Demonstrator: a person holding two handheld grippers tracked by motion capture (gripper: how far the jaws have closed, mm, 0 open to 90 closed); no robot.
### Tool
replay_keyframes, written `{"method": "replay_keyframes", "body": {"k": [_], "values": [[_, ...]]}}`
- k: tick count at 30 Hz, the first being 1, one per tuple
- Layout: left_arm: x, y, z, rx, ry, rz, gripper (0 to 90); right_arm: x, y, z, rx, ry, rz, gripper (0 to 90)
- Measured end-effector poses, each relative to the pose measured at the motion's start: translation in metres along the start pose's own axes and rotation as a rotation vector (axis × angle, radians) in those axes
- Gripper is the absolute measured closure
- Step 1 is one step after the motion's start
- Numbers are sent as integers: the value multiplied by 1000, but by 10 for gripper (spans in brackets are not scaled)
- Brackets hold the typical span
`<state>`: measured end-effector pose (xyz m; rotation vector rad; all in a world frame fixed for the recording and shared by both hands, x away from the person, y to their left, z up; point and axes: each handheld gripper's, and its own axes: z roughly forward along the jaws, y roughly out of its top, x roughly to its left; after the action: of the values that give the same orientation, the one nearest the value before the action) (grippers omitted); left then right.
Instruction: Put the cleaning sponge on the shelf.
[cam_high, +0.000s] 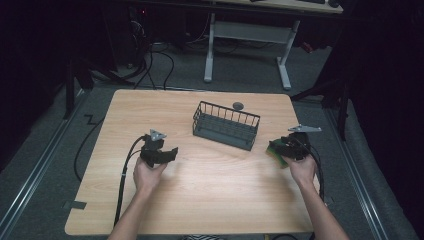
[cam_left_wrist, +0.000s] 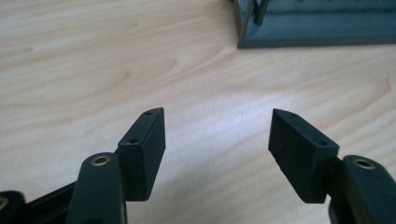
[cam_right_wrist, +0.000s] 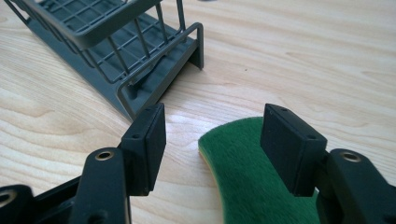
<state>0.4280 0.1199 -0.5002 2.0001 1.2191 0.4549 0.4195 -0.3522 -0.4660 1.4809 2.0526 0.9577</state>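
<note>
A dark grey wire basket (cam_high: 227, 126) stands at the middle of the wooden table, a little toward the back. A green sponge with a yellow underside (cam_right_wrist: 243, 172) lies flat on the table near the right edge (cam_high: 275, 149). My right gripper (cam_right_wrist: 212, 133) is open just above it, the sponge's end between the jaws and nothing held. Its left jaw is close to the basket's near corner (cam_right_wrist: 140, 100). My left gripper (cam_left_wrist: 217, 135) is open over bare wood at the left of the table (cam_high: 159, 150), with the basket's base (cam_left_wrist: 317, 32) farther ahead.
A small dark round object (cam_high: 238, 105) lies on the table behind the basket. Cables trail from both grippers toward the front edge. Beyond the table stand a white desk frame (cam_high: 247, 45), floor cables and dark stands. Bare wood surrounds the left gripper.
</note>
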Motion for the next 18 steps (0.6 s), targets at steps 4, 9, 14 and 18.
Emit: {"method": "replay_keyframes", "body": {"k": [4, 9, 14, 18], "values": [[0, -20, -8, 12, 21, 10, 354, -3, -7, -7, 15, -18, -23, 390], [0, -42, -15, 14, 55, 11, 345, -14, -18, -8, 12, -28, -55, 321], [3, -57, -19, 9, 78, -15, 337, -19, -22, 4, 80, -21, -73, 228], [6, -66, -22, -7, 93, -22, 334, -20, -22, 13, 81, -11, -75, 196]]}}
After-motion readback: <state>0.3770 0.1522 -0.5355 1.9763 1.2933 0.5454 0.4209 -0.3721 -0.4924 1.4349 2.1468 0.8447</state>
